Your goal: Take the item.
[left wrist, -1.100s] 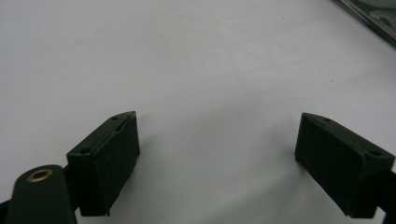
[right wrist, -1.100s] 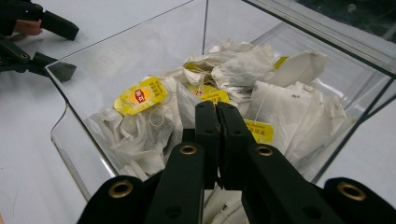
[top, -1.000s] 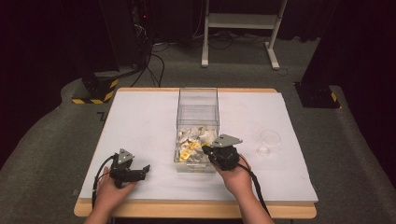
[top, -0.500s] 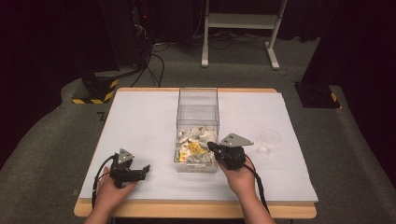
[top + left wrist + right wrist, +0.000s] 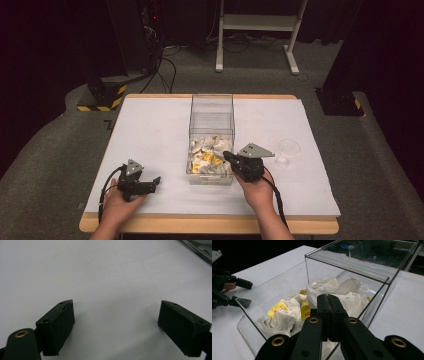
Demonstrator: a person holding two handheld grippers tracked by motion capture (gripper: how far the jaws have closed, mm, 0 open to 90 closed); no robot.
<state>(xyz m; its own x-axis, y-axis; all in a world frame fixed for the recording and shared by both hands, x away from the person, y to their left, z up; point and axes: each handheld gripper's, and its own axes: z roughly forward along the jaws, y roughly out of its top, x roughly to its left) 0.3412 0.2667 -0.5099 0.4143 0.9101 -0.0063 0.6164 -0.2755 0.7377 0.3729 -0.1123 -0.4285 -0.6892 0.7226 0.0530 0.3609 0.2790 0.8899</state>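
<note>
While the right tool [image 5: 328, 302] hangs clenched with nothing between its jaws, just above the near rim of the clear box [image 5: 212, 107], no tea bag can be taken. Its jaws should be spread before dipping in, I judge, then lowered onto one tea bag [image 5: 277, 308] on top of the pile, pinching paper, not the wall. The tea bags lie heaped in the near end of the box, mid worktop [image 5: 150, 125]. The left tool [image 5: 155, 181] rests released on the worktop, well left of the box. A small clear dish [image 5: 289, 148] sits right of the box, perhaps the drop-off spot.
</note>
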